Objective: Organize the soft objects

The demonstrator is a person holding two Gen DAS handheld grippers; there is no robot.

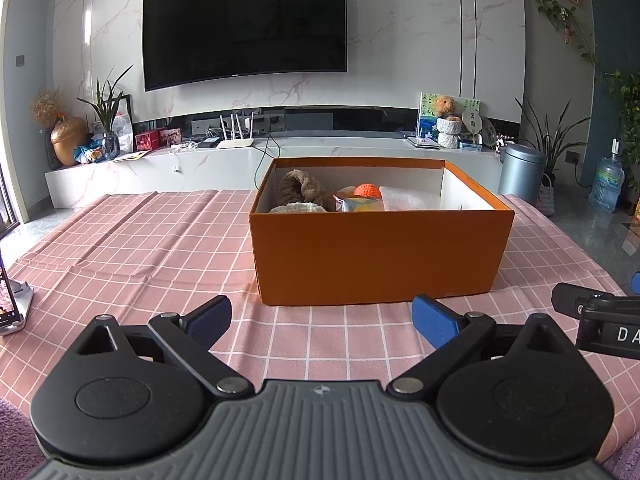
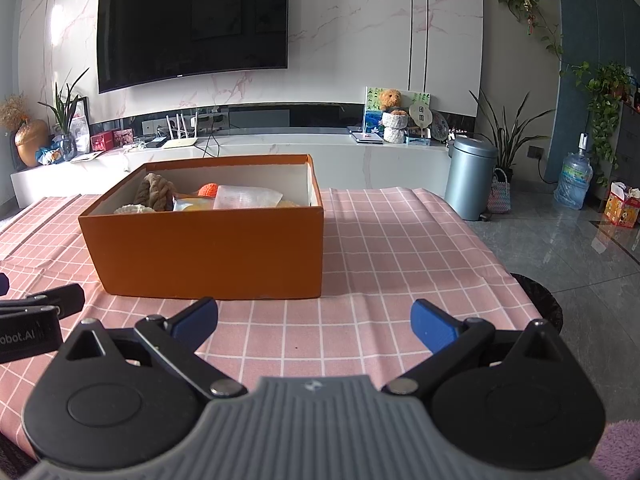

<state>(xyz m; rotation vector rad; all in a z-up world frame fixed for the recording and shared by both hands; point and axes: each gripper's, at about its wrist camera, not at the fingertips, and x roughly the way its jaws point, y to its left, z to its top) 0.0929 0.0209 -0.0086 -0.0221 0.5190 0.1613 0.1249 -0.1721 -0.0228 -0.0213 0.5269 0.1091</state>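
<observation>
Left tool [image 1: 322, 318] and right tool [image 2: 314, 322] spread, empty; orange box [image 1: 376, 256] lies long axis left-right.

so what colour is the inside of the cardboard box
White inside the orange cardboard box; clearest in the right wrist view.

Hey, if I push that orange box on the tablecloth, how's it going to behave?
The orange box looks like thin cardboard holding only soft things, so probably light and easy to slide. Its low, wide shape likely resists tipping. The checked tablecloth, already creased, may bunch ahead of it.
</observation>
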